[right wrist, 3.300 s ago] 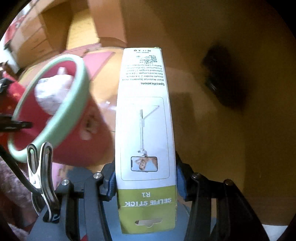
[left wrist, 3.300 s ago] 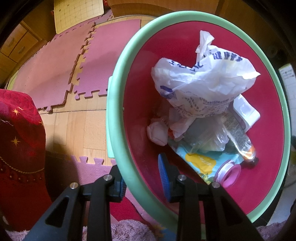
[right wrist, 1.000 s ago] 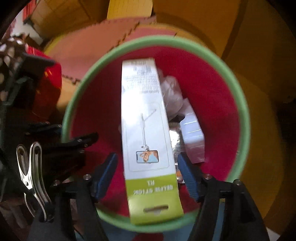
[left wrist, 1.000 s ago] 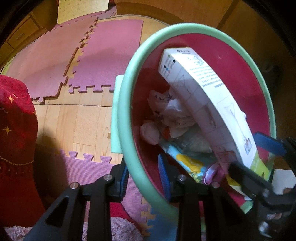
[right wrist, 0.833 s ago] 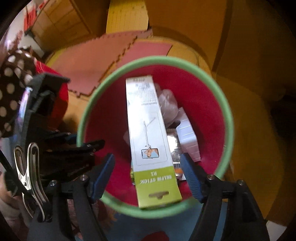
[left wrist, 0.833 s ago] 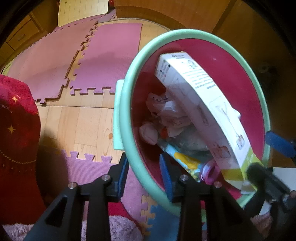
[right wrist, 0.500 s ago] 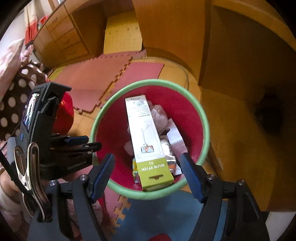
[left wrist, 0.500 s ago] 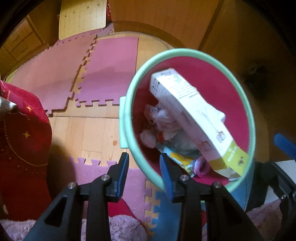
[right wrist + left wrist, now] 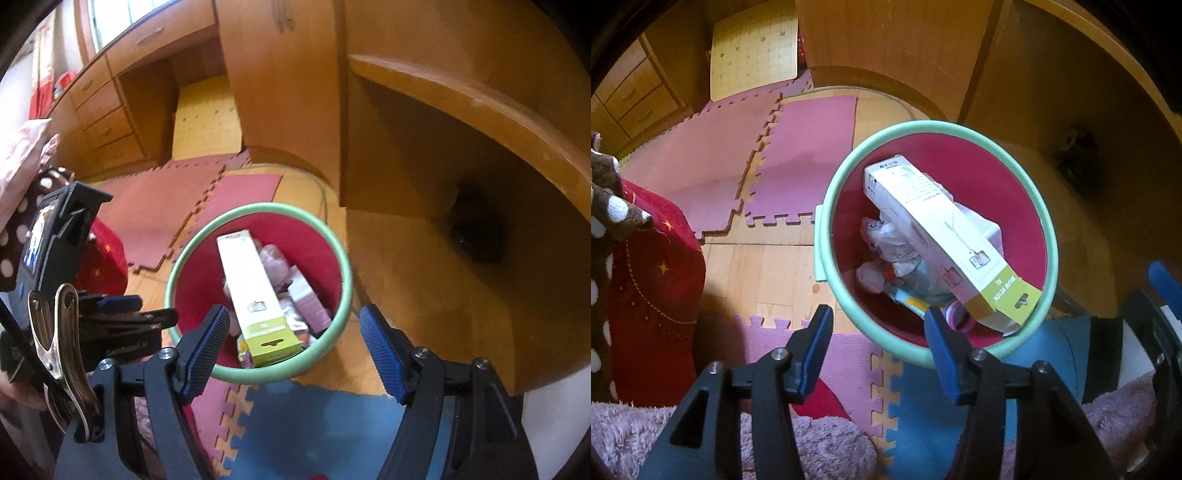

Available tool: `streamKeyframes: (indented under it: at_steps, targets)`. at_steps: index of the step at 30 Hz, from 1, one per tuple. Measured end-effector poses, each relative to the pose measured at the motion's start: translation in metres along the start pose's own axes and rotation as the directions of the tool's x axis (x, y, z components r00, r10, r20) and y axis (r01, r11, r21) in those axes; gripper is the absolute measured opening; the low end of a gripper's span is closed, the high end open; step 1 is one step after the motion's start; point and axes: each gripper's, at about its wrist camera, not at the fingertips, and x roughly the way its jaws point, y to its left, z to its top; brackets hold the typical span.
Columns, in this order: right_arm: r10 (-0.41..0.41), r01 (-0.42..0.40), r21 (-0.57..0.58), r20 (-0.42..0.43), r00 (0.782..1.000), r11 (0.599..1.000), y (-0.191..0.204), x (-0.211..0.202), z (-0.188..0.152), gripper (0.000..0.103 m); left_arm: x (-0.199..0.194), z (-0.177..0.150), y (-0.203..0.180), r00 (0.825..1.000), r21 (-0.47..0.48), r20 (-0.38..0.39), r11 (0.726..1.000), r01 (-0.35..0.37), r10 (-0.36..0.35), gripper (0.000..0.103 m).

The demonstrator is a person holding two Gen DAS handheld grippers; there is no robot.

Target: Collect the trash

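A red trash bin with a mint-green rim [image 9: 1049, 236] [image 9: 258, 208] stands on the floor. A long white and green selfie stick box [image 9: 945, 240] [image 9: 255, 295] lies slanted inside it on top of crumpled white bags [image 9: 890, 243] and other wrappers. My left gripper [image 9: 877, 345] is open and empty, above the bin's near rim. My right gripper [image 9: 293, 345] is open and empty, raised above the bin. The left gripper also shows in the right wrist view [image 9: 125, 317].
Pink, purple and blue foam puzzle mats [image 9: 801, 155] [image 9: 332, 421] cover the wood floor. A red starred cloth [image 9: 653, 280] lies at left. A fluffy rug [image 9: 812, 454] is at the near edge. Wooden desk and drawers [image 9: 110, 110] stand behind; a wooden panel [image 9: 443, 221] is at right.
My right gripper let go of the selfie stick box into the bin and rose away. My left gripper released the bin's rim, opened wide and pulled back; the bin now stands on the floor.
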Motion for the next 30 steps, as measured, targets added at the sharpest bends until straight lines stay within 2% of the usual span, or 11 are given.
streamKeyframes:
  at_steps: [5, 10, 30]
  targets:
    - [-0.02, 0.019, 0.019, 0.031, 0.999, 1.0, -0.005, 0.001, -0.008, 0.075, 0.001, -0.003, -0.007, 0.999, 0.03, 0.024, 0.999, -0.034, 0.033, 0.055]
    - [0.0, -0.002, 0.035, 0.032, 0.999, 0.999, -0.007, 0.005, -0.009, 0.075, 0.007, -0.004, -0.011, 0.999, 0.047, 0.01, 0.998, -0.036, 0.035, 0.055]
    - [-0.006, 0.005, 0.059, 0.011, 1.0, 0.998, -0.012, 0.015, -0.013, 0.075, 0.016, -0.003, -0.015, 0.999, 0.052, -0.007, 0.998, -0.033, 0.033, 0.055]
